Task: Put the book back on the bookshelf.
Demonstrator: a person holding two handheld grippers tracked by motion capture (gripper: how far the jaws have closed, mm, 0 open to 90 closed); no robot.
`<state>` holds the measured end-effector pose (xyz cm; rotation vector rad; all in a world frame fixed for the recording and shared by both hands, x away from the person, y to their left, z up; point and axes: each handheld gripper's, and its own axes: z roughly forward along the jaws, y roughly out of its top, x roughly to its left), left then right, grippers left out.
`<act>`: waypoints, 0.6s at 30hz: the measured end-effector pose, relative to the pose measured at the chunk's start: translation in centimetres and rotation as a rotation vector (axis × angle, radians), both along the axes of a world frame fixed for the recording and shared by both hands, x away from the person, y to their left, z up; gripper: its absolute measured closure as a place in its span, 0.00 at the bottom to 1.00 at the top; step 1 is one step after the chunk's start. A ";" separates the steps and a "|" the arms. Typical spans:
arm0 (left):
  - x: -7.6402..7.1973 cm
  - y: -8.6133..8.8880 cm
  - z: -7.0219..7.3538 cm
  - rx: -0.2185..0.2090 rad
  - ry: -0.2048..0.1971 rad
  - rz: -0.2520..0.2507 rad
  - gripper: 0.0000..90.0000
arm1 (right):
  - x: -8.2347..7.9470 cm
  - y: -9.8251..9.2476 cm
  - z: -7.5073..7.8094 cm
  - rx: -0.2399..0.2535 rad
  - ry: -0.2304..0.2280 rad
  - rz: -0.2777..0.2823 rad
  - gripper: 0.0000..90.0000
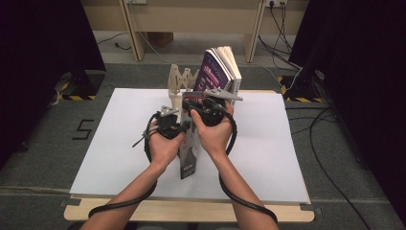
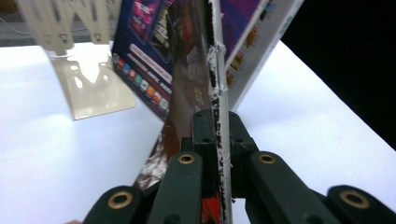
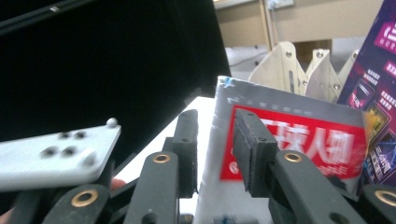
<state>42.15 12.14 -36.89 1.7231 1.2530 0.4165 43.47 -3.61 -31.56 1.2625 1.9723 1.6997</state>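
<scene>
Glossy paper makes up the magazine [image 1: 188, 153], which stands on edge near the middle of the white sheet [image 1: 95, 158] covering the table, its near end pointing toward the person and its far end close to the books. In the left gripper view the left gripper [image 2: 215, 135] is clamped on the magazine's worn spine edge, both pads pressed flat against it. In the right gripper view the right gripper [image 3: 215, 149] has its jaws parted on either side of the magazine's red-and-grey cover [image 3: 299, 149]; the right pad lies on or just in front of the cover, and the left pad stands clear of it. From above, the two hands sit close together, the left hand [image 1: 165, 143] slightly nearer than the right hand [image 1: 215, 134]. Just beyond them a purple-covered book [image 1: 213, 72] leans upright against a pale wooden rack [image 1: 179, 81] at the sheet's far edge. Black cables [image 1: 239, 201] trail from both grippers toward the near edge of the table.
</scene>
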 end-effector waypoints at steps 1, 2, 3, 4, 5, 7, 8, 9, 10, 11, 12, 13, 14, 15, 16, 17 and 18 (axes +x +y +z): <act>0.0 0.2 0.0 -0.011 0.002 0.000 0.96 | -0.3 -0.5 0.2 0.015 -0.007 0.004 0.78; 0.1 0.5 0.0 -0.022 0.000 -0.001 0.96 | -0.6 -0.8 0.3 0.018 -0.009 -0.001 0.78; 0.1 0.7 0.0 -0.025 -0.002 -0.003 0.96 | -0.8 -1.6 0.4 0.022 -0.026 -0.011 0.78; 0.0 1.0 0.0 -0.038 -0.007 -0.007 0.96 | -1.0 -2.1 0.4 0.035 -0.022 -0.016 0.77; -0.1 1.2 0.1 -0.042 -0.012 -0.008 0.96 | -1.2 -3.1 0.4 0.036 -0.021 -0.035 0.77; -0.3 1.6 0.2 -0.056 -0.025 -0.015 0.96 | -1.4 -4.8 0.0 0.033 -0.014 -0.070 0.76; -0.4 1.8 0.3 -0.071 -0.034 -0.015 0.96 | -1.4 -5.4 -0.2 0.036 -0.001 -0.077 0.75; -0.5 2.1 0.6 -0.082 -0.047 -0.016 0.96 | -1.4 -6.5 -0.8 0.038 0.014 -0.096 0.75; -0.5 2.3 0.8 -0.089 -0.052 -0.015 0.96 | -1.5 -7.7 -1.5 0.035 0.031 -0.119 0.75; -0.6 2.5 1.0 -0.091 -0.057 -0.013 0.96 | -1.5 -8.4 -2.0 0.036 0.044 -0.133 0.75; -0.6 2.8 1.4 -0.089 -0.073 -0.011 0.96 | -1.6 -9.1 -2.5 0.034 0.054 -0.145 0.75; -0.6 3.0 1.6 -0.087 -0.080 -0.009 0.96 | -1.7 -10.2 -3.3 0.028 0.066 -0.167 0.75; -0.6 3.4 2.0 -0.088 -0.096 -0.008 0.96 | -1.8 -10.9 -3.9 0.022 0.078 -0.185 0.75; -0.6 3.5 2.3 -0.089 -0.108 -0.005 0.96 | -2.0 -12.2 -5.0 0.014 0.096 -0.218 0.75; -0.6 3.7 2.4 -0.087 -0.119 -0.005 0.96 | -2.2 -13.0 -5.8 0.021 0.117 -0.233 0.75; -0.5 3.8 2.6 -0.085 -0.128 -0.007 0.96 | -2.3 -13.5 -6.5 0.024 0.130 -0.239 0.74; -0.5 4.0 2.9 -0.086 -0.138 -0.003 0.96 | -2.5 -14.1 -7.1 0.016 0.136 -0.249 0.74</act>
